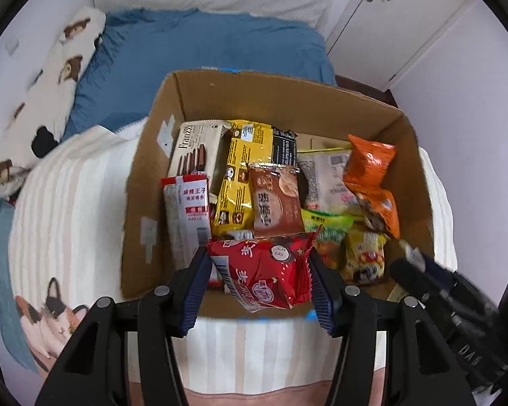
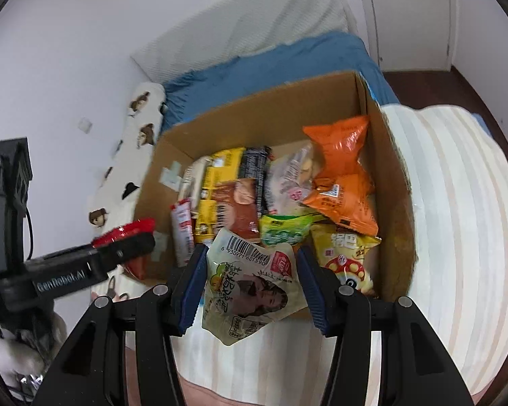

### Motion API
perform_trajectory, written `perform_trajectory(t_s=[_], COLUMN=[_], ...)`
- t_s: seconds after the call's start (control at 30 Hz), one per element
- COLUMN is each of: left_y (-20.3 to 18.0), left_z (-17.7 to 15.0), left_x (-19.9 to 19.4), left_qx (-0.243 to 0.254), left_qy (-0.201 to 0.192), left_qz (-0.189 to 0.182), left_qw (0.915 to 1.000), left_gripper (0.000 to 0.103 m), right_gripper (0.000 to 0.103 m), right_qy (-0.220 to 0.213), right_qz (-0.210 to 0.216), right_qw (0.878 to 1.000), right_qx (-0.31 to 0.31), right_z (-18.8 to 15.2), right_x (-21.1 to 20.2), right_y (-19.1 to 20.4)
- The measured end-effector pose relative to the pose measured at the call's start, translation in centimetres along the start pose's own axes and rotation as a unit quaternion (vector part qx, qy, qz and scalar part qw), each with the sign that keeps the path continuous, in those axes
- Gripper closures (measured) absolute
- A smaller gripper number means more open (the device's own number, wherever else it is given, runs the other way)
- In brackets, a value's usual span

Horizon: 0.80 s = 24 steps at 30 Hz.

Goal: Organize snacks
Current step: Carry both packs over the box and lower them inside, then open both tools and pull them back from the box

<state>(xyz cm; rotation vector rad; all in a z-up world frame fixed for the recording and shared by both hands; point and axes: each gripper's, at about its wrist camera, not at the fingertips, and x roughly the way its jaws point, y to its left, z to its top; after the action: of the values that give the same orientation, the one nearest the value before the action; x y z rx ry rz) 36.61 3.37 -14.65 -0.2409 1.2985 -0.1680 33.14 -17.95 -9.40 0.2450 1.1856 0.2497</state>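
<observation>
— Left view?
— My left gripper (image 1: 259,279) clamps a red packet (image 1: 266,270) above the cardboard box (image 1: 416,176).
— Right view?
— My right gripper (image 2: 252,282) pinches a pale pouch (image 2: 250,284). I'd say I'm lifting both out; next, somewhere to sort them.

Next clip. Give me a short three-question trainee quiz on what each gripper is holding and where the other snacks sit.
1. True or false: the left gripper is shut on a red snack packet.
2. What does the right gripper hold? A) the orange bag B) a pale pouch with a barcode C) nothing
3. Fill in: the remaining snacks sit in a ____ on the bed.

Key:
1. True.
2. B, the pale pouch; the orange bag lies in the box.
3. Cardboard box.
</observation>
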Motion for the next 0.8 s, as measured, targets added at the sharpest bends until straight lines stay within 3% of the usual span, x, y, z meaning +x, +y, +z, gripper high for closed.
perform_trajectory(t_s=[0.2, 0.27, 0.3, 0.37, 0.4, 0.43, 0.8], left_y=[0.9, 1.5, 1.7, 2.2, 2.2, 2.2, 2.1], left_z=[1.4, 1.2, 1.0, 0.7, 0.6, 0.5, -0.9], left_x=[4.5, 5.8, 6.2, 6.7, 6.8, 6.7, 4.5], left_qx=[-0.012, -0.022, -0.025, -0.028, -0.026, -0.021, 0.009], left_qy=[0.068, 0.091, 0.097, 0.105, 0.104, 0.102, 0.056], left_qz=[-0.008, -0.010, -0.009, -0.001, 0.005, 0.012, 0.066], left_qw=[0.9976, 0.9956, 0.9949, 0.9941, 0.9942, 0.9945, 0.9962], left_gripper=[0.050, 0.050, 0.048, 0.031, 0.017, 0.013, 0.007], right_gripper=[0.042, 0.033, 0.024, 0.013, 0.005, 0.005, 0.004], right_qy=[0.045, 0.061, 0.061, 0.062, 0.065, 0.066, 0.084], right_qz=[-0.018, -0.031, -0.035, -0.052, -0.065, -0.069, -0.131], right_qw=[0.999, 0.997, 0.997, 0.997, 0.996, 0.995, 0.988], right_qx=[0.019, 0.024, 0.024, 0.022, 0.021, 0.020, 0.014], right_z=[0.5, 0.4, 0.5, 0.5, 0.5, 0.6, 0.4], right_x=[3.7, 4.3, 4.3, 4.1, 4.0, 4.0, 3.3], right_y=[-1.7, -2.1, -2.1, -2.1, -2.0, -1.9, -1.4])
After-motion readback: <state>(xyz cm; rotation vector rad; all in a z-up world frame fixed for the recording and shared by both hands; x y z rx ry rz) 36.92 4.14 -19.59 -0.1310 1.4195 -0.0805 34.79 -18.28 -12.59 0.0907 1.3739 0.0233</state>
